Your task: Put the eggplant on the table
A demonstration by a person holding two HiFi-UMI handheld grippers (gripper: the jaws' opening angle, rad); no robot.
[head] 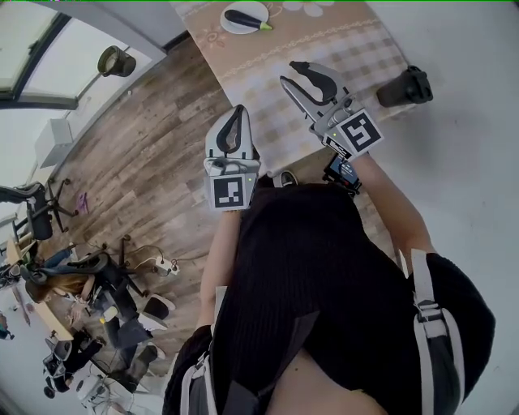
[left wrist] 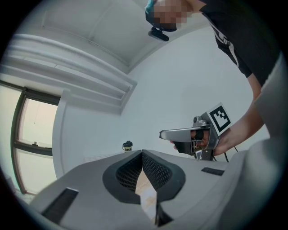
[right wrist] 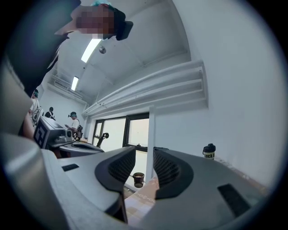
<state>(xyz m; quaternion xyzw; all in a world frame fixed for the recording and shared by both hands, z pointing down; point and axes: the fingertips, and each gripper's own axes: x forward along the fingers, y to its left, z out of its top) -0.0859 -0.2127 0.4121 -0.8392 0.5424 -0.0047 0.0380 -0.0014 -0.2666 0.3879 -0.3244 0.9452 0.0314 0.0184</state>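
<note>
Black-clad shoulders and chest of the person (head: 324,275) fill the near part of the head view, with both arms reaching out toward the far worktop (head: 340,40). The left tongs (head: 240,110) hang over the wooden floor (head: 146,154), short of the worktop's near edge; the right tongs (head: 290,73) reach over its checked cloth.

Only the head view shows the eggplant (head: 247,19): it lies in a white plate (head: 229,27) at the far end of the worktop, well apart from both tongs, with bare cloth between it and the right tongs.

The left gripper view shows the left tongs closed tip to tip on nothing, and the right tongs from the side against a pale wall. The right gripper view shows the right tongs a narrow gap apart and empty; through the gap appear a dark pot (right wrist: 138,179) on the floor and a strip of cloth.

A black flask (head: 404,87) stands at the right edge of the worktop by the wall. At the far left are windows (right wrist: 130,132); at the near left, office chairs (head: 36,211) and seated people (head: 61,285).
</note>
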